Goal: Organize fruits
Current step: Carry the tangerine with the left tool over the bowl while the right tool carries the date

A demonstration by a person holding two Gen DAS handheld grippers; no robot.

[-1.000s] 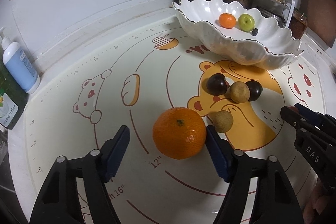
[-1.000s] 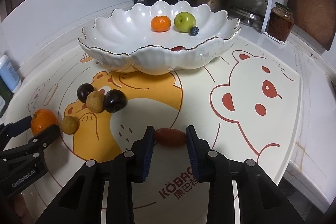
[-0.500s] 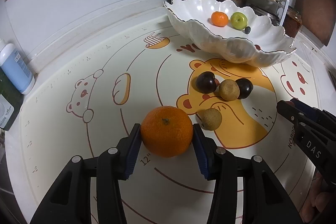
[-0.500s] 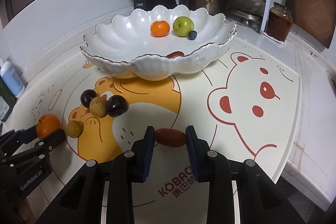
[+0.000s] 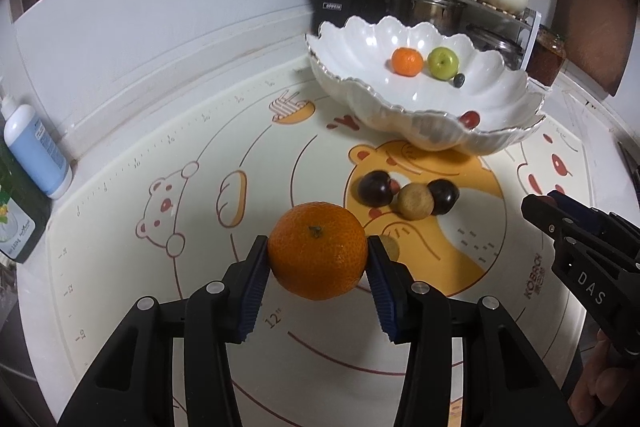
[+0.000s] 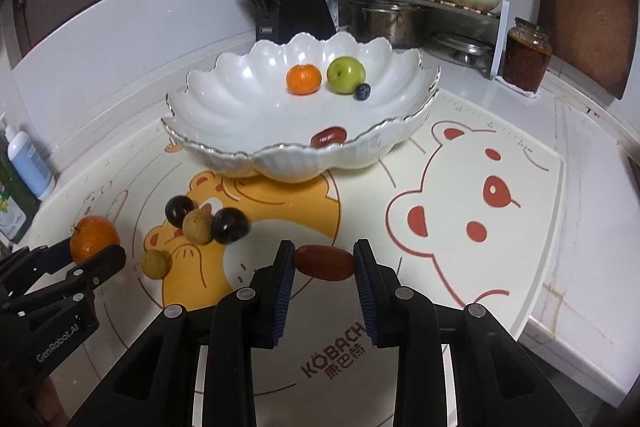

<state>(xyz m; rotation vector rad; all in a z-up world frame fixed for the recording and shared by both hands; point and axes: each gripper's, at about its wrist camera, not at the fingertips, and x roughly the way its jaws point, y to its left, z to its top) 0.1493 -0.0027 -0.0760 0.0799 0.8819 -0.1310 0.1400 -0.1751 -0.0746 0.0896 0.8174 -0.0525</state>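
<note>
My left gripper [image 5: 317,247] is shut on a large orange [image 5: 318,259], both blue pads pressing its sides just above the bear-print mat [image 5: 200,187]. My right gripper [image 6: 323,255] is shut on a red date [image 6: 325,263] low over the mat. The white scalloped bowl [image 6: 280,163] behind holds a small orange [image 6: 303,79], a green fruit [image 6: 345,75], a blueberry [image 6: 363,91] and another red date [image 6: 329,136]. On the mat lie two dark plums [image 6: 179,210] [image 6: 230,225] with a longan [image 6: 197,226] between them, and a second longan [image 6: 156,264] nearer my left gripper.
A black knife block [image 6: 292,7], a rack of pots [image 6: 384,23] and a jar [image 6: 526,57] stand along the back of the counter behind the bowl. A blue bottle [image 5: 36,147] stands at the far left by the wall. The counter edge runs along the right.
The left jaws came together from wide apart onto the orange and now pinch it. The right gripper kept its hold on the date and stayed where it was.
</note>
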